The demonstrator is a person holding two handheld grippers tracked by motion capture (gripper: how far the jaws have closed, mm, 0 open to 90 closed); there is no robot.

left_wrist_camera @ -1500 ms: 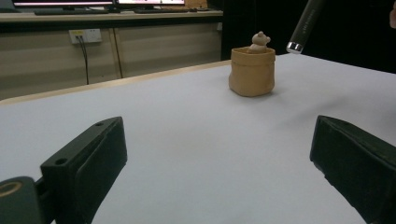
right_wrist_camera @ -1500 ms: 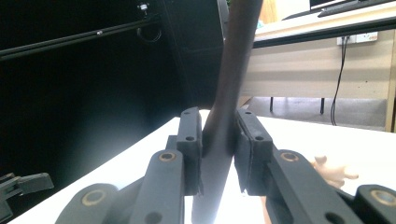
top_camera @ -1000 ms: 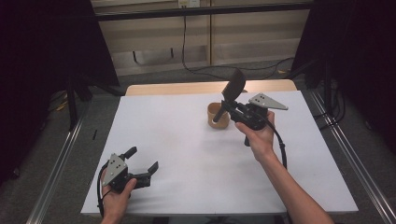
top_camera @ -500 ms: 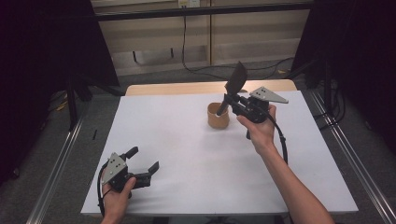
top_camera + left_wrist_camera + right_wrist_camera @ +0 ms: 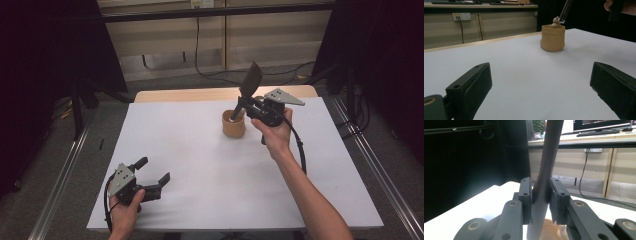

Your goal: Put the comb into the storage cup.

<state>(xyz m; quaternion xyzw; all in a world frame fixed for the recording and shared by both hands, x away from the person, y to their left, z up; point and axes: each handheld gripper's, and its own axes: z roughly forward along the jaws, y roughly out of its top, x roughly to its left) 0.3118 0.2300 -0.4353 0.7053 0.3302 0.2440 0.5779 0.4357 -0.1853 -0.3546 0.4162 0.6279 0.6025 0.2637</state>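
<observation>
A tan cup (image 5: 233, 126) stands on the white tabletop (image 5: 200, 165), right of centre toward the far edge. My right gripper (image 5: 248, 104) hovers just right of and above it, shut on the shaft of a dark spatula (image 5: 251, 77). The blade tilts up and the lower end dips into the cup. In the right gripper view the pads (image 5: 526, 200) clamp the spatula shaft (image 5: 550, 152), with the cup (image 5: 554, 227) below. The left gripper view shows the cup (image 5: 552, 38) with a tan lump in it and the spatula end (image 5: 565, 10). My left gripper (image 5: 154, 170) rests open near the front left corner.
A strip of wooden table (image 5: 200, 95) runs along the far edge of the white surface. Metal rails (image 5: 65, 170) flank both sides. A black cable (image 5: 300, 150) trails along the right forearm. Dark curtains stand left and right, and a beige wall with cables behind.
The right gripper has carried the spatula slightly up and away, so the blade stands higher over the cup. The left gripper has stayed put.
</observation>
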